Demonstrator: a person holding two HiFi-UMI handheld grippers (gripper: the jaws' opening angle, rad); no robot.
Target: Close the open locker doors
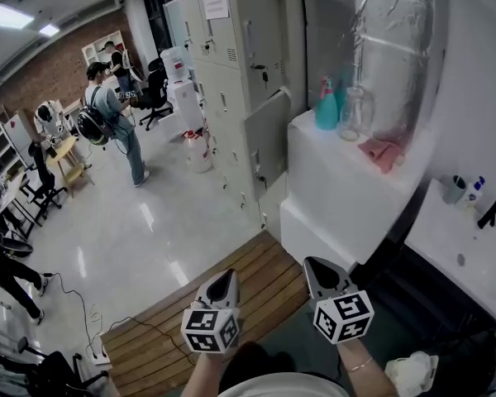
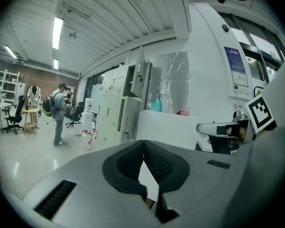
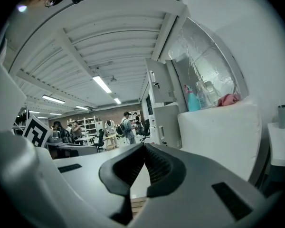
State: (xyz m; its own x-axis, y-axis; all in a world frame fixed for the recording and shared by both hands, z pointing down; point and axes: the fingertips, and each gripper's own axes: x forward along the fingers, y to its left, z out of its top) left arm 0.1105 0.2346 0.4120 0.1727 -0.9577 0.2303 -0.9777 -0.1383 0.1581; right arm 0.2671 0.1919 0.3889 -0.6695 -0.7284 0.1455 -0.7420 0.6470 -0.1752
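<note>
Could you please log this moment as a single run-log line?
stage: lockers not yet reached | left gripper: shut, empty | right gripper: shut, empty | lower locker door: open

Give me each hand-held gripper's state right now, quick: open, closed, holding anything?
Left hand-held gripper: closed, nothing between its jaws.
Right hand-held gripper: closed, nothing between its jaws.
</note>
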